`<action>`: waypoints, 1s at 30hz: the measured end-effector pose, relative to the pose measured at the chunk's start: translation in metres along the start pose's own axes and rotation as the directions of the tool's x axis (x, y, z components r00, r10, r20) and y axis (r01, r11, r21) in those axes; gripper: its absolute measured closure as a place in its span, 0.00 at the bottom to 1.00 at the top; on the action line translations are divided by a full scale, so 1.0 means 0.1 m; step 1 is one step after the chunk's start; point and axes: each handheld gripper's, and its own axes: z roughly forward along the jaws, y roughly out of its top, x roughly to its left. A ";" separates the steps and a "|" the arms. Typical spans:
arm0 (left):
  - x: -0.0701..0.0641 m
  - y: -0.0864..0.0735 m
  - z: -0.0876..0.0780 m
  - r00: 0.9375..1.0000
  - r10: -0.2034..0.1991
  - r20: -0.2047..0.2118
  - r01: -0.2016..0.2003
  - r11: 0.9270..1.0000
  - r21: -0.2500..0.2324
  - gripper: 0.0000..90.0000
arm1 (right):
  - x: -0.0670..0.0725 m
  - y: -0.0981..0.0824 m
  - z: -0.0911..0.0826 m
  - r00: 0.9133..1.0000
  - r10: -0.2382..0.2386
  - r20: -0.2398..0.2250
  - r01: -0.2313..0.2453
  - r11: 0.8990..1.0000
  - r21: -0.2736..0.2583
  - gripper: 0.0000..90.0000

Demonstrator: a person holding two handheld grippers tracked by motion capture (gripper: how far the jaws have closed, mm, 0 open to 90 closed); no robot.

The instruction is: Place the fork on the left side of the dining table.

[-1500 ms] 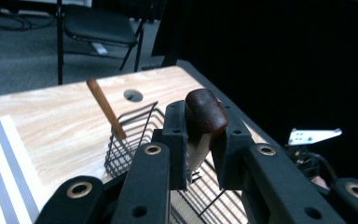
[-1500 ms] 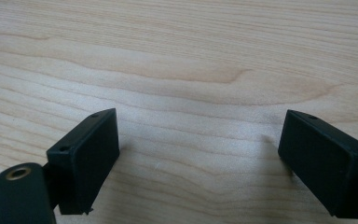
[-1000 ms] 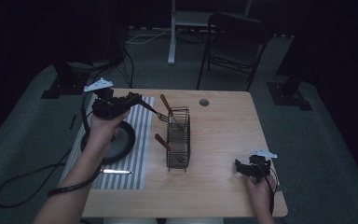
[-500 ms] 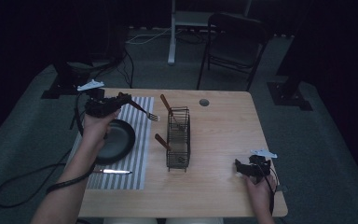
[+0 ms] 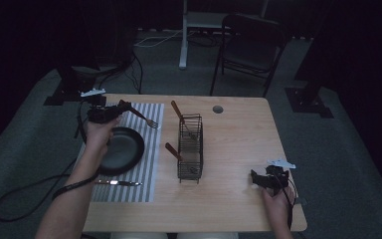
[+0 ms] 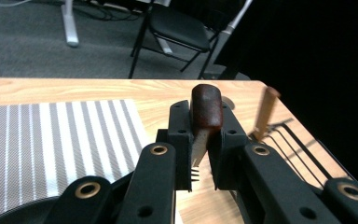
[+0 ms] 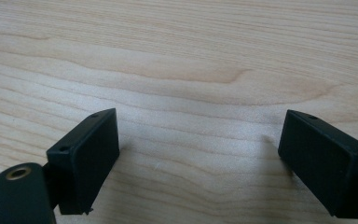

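Left tongs (image 5: 122,107) pinching the fork (image 5: 142,116) by its wooden handle, over the mat (image 5: 151,149) beside the plate (image 5: 129,144); light, stiff, handle grips better than metal; right tongs (image 7: 198,158) spread

Looked like a lab or studio recording space, not a home. Light wooden desk (image 5: 238,149) stood alone on grey carpet (image 5: 338,149), dark surroundings all round. Black stand bases (image 5: 308,97) flanked it on the floor, cables (image 5: 144,42) trailed across the carpet, and a folding chair (image 5: 251,47) and a white pole stand (image 5: 184,35) sat behind.
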 end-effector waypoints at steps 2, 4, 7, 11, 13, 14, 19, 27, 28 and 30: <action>0.07 0.00 0.03 1.000 -0.007 -0.018 0.007 1.000 0.001 0.90 | 0.00 0.00 0.00 1.000 0.000 0.000 0.000 1.000 0.000 0.13; 0.12 0.00 0.05 1.000 -0.021 -0.020 0.021 1.000 0.001 0.90 | 0.00 0.00 0.00 1.000 0.000 0.000 0.000 1.000 0.000 0.13; 0.29 -0.01 0.07 0.996 -0.077 -0.046 0.076 0.997 -0.028 0.90 | 0.00 0.00 0.00 1.000 0.000 0.000 0.000 1.000 0.000 0.13; 0.49 -0.07 0.11 0.988 -0.145 -0.053 0.142 0.989 -0.041 0.90 | 0.00 0.00 0.00 1.000 0.000 0.000 0.000 1.000 0.000 0.13; 0.57 -0.10 0.15 0.983 -0.173 -0.058 0.171 0.984 -0.041 0.90 | 0.00 0.00 0.00 1.000 0.000 0.000 0.000 1.000 0.000 0.13; 0.60 -0.11 0.17 0.981 -0.185 -0.061 0.183 0.982 -0.039 0.90 | 0.00 0.00 0.00 1.000 0.000 0.000 0.000 1.000 0.000 0.13; 0.74 -0.18 0.26 0.973 -0.218 -0.074 0.217 0.976 -0.018 0.90 | 0.00 0.00 0.00 1.000 0.000 0.000 0.000 1.000 0.000 0.13; 0.96 -0.31 0.34 0.956 -0.288 -0.059 0.287 0.957 -0.033 0.90 | 0.00 0.00 0.00 1.000 0.000 0.000 0.000 1.000 0.000 0.13; 0.98 -0.32 0.36 0.953 -0.297 -0.054 0.296 0.955 -0.028 0.90 | 0.00 0.00 0.00 1.000 0.000 0.000 0.000 1.000 0.000 0.13; 1.00 -0.36 0.39 0.951 -0.307 -0.043 0.306 0.952 -0.026 0.89 | 0.00 0.00 0.00 1.000 0.000 0.000 0.000 1.000 0.000 0.13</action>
